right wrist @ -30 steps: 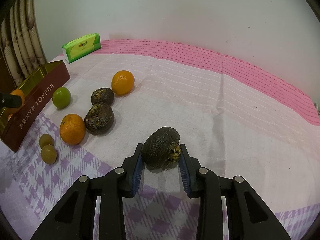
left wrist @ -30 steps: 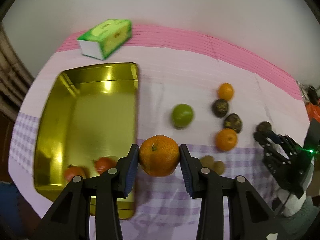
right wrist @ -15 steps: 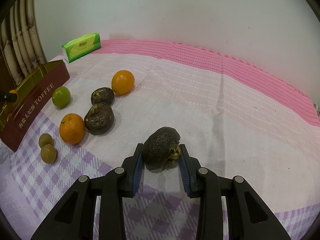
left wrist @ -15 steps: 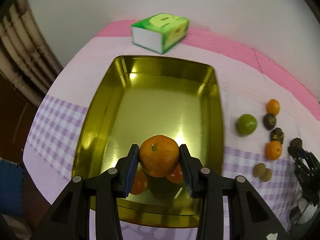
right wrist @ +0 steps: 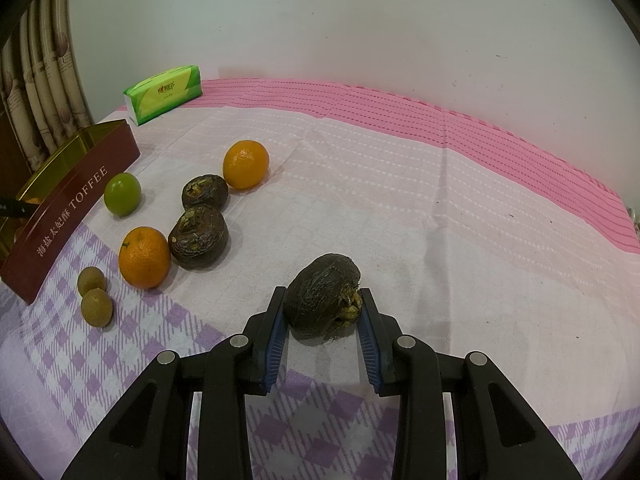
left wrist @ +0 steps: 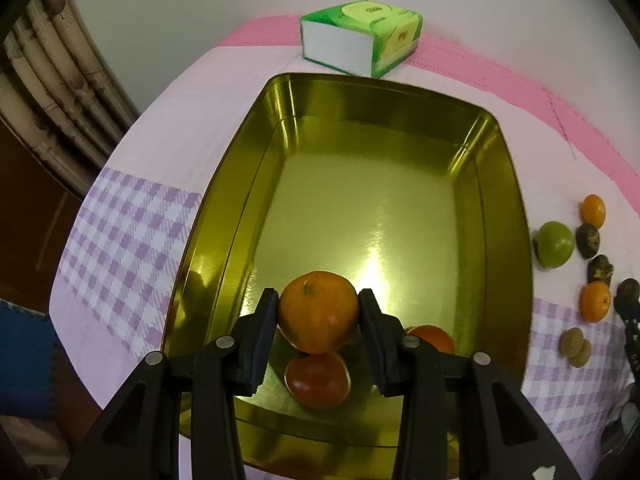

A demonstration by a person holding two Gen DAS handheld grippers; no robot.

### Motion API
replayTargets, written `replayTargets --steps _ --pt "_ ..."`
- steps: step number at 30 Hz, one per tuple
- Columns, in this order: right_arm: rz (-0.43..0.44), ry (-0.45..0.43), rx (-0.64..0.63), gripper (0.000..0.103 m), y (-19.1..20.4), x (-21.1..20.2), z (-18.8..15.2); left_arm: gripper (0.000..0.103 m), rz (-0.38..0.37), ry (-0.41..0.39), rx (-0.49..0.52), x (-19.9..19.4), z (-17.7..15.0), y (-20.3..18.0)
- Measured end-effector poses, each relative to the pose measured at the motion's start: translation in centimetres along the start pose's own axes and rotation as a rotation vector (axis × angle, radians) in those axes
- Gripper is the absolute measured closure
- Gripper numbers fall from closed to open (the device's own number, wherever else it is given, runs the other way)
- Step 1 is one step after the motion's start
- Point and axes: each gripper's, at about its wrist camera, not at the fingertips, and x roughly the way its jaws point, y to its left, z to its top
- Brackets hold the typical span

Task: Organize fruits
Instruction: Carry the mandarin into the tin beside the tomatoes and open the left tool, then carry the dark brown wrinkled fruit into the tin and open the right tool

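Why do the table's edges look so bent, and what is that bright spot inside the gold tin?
Left wrist view: the fisheye lens bows the gold tin and tablecloth; the bright patch on the tin's floor, beside the held orange, is glare from a light.
Right wrist view: the same curving; soft shadows sit under the fruit, and the corners go black.

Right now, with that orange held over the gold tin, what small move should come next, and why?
Probably lower it slightly and open the left gripper. Its orange already hangs inside the gold tin, just above two fruits lying there, so releasing should drop it beside them.
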Motion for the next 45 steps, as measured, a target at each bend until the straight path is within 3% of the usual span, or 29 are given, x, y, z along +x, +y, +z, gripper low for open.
replayTargets --steps 23,31,33,45 --pt "-0.003 -0.005 -0.001 0.068 0.1 0.0 0.0 0.064 -0.015 -0.022 -0.007 0.2 -0.6 0.4" --pt "-0.005 -0.005 -0.001 0.068 0.0 0.1 -0.1 0.047 -0.023 -0.058 -0.016 -1.5 -1.1 0.7" --pt "-0.005 -0.005 -0.001 0.068 -0.1 0.1 -0.1 0.037 -0.024 -0.072 -0.022 -2.2 -1.5 0.8" --pt "-0.017 0.007 0.010 0.068 0.1 0.3 0.3 0.021 -0.009 -0.144 -0.042 -5.9 -4.0 2.5"
